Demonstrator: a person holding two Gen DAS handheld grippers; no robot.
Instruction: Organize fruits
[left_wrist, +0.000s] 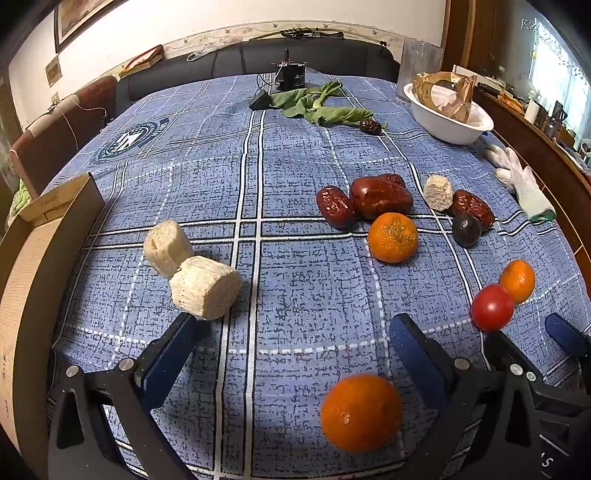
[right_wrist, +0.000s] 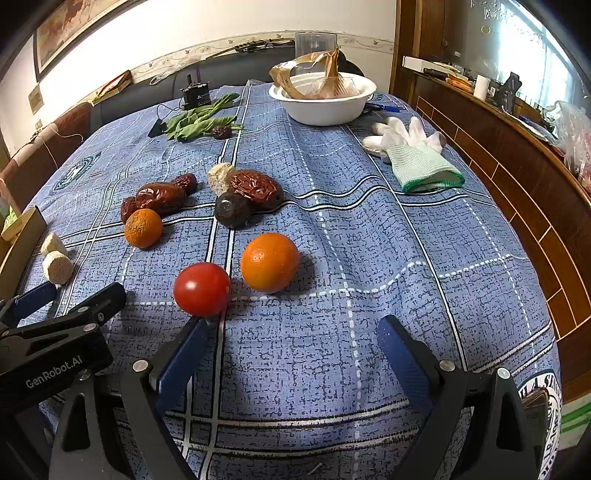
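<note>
Blue plaid tablecloth (right_wrist: 369, 258) holds glossy tomato (right_wrist: 202, 289), speckled oranges (right_wrist: 269, 262).

White wall (left_wrist: 258, 14), framed picture (right_wrist: 74, 26), dark sofa (left_wrist: 221, 62), wooden sideboard (right_wrist: 517, 147), bright window (right_wrist: 535, 40).

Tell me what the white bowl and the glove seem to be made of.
The bowl looks like smooth, glossy plastic or glazed ceramic; its even white sheen leaves that open. The glove looks like knitted fabric: its cuff shows a ribbed weave with a green edge, and it lies limp on the tablecloth.
</note>
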